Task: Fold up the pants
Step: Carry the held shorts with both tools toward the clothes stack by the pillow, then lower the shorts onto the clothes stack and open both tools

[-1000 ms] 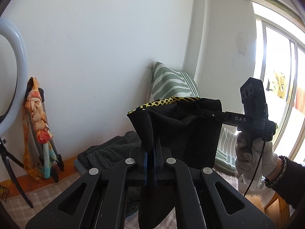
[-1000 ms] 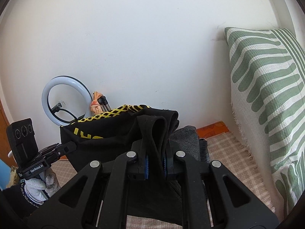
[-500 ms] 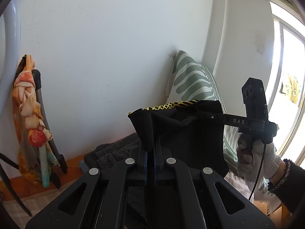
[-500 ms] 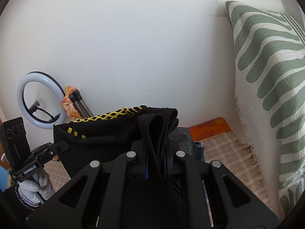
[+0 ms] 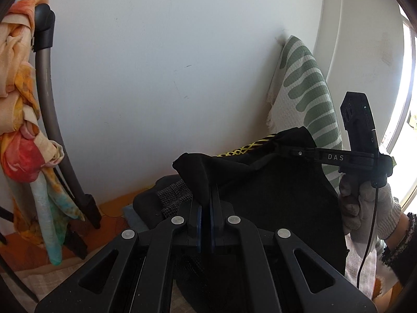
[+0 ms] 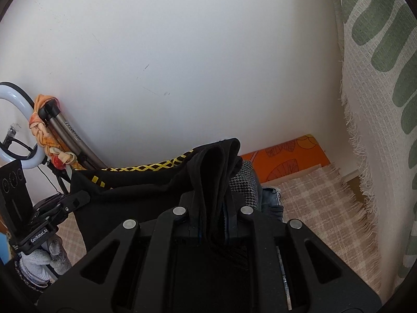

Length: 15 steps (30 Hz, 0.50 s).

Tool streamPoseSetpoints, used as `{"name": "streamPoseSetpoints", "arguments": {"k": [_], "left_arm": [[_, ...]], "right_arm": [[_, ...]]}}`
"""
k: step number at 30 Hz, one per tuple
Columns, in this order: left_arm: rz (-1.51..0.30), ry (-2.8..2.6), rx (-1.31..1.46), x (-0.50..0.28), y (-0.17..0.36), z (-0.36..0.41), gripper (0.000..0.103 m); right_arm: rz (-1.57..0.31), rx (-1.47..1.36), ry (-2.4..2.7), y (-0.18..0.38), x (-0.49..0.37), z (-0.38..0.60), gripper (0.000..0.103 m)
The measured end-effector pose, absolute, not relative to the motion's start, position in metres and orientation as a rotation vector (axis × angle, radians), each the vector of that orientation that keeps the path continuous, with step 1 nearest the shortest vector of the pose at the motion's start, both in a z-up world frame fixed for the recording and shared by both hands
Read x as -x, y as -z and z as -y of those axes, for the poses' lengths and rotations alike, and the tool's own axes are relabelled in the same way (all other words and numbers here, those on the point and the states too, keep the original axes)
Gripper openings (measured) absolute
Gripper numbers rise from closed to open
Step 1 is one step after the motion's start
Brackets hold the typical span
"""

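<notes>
The black pants (image 5: pixel 273 193) with a yellow lattice band (image 5: pixel 247 150) hang in the air, stretched between both grippers. My left gripper (image 5: pixel 206 203) is shut on one bunched corner of the black cloth. My right gripper (image 6: pixel 212 208) is shut on the other corner, where the cloth folds over the fingers. In the left wrist view the right gripper (image 5: pixel 286 151) pinches the far edge, held by a gloved hand (image 5: pixel 365 208). In the right wrist view the left gripper (image 6: pixel 78 198) pinches the pants (image 6: pixel 135 190) at the left.
A folded pile of dark and grey checked clothes (image 5: pixel 166 198) lies below against the white wall. A green-striped cushion (image 5: pixel 305 94) stands at the right. A tripod with a colourful scarf (image 5: pixel 23 130) and a ring light (image 6: pixel 15 130) stand at the left. Checked bedding (image 6: pixel 318 208) lies underneath.
Both grippers have moved forward toward the wall and pile with the pants still stretched between them. The wall, cushion and tripod appear closer.
</notes>
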<state>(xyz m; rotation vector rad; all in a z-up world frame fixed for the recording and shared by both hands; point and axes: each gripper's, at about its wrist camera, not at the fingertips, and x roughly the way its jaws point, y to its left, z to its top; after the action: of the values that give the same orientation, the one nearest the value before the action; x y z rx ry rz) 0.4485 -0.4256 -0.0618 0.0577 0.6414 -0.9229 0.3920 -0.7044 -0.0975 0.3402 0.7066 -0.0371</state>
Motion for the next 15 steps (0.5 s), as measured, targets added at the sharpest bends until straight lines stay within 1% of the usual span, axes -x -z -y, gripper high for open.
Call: {"name": "streamPoseSetpoints", "arguments": {"k": [4, 6, 7, 8, 9, 10, 11, 12, 13, 15], "left_arm": [[-0.692, 0.900, -0.035, -0.461, 0.072, 0.429, 0.003], [-0.700, 0.885, -0.034, -0.463, 0.074, 0.430, 0.003], [-0.705, 0.880, -0.039, -0.463, 0.075, 0.432, 0.003], [-0.710, 0.874, -0.049, -0.462, 0.075, 0.433, 0.003], [-0.719, 0.866, -0.057, -0.462, 0.075, 0.435, 0.004], [-0.728, 0.844, -0.062, -0.463, 0.076, 0.436, 0.006], [-0.737, 0.826, -0.063, -0.465, 0.076, 0.436, 0.009], [-0.744, 0.808, -0.064, -0.466, 0.076, 0.436, 0.013], [-0.754, 0.790, -0.065, -0.468, 0.076, 0.435, 0.013], [-0.759, 0.768, -0.073, -0.468, 0.073, 0.431, 0.019]], "right_arm": [[-0.733, -0.345, 0.058, 0.104, -0.400, 0.709, 0.011], [-0.745, -0.335, 0.080, 0.106, -0.403, 0.710, 0.013], [-0.753, -0.322, 0.095, 0.106, -0.405, 0.710, 0.016], [-0.763, -0.314, 0.118, 0.106, -0.407, 0.711, 0.023], [-0.778, -0.318, 0.141, 0.107, -0.409, 0.713, 0.027], [-0.792, -0.330, 0.157, 0.107, -0.410, 0.716, 0.035], [-0.795, -0.338, 0.184, 0.107, -0.409, 0.719, 0.038], [-0.791, -0.340, 0.199, 0.106, -0.408, 0.720, 0.038], [-0.791, -0.331, 0.214, 0.104, -0.406, 0.721, 0.038], [-0.796, -0.307, 0.244, 0.101, -0.402, 0.720, 0.042]]}}
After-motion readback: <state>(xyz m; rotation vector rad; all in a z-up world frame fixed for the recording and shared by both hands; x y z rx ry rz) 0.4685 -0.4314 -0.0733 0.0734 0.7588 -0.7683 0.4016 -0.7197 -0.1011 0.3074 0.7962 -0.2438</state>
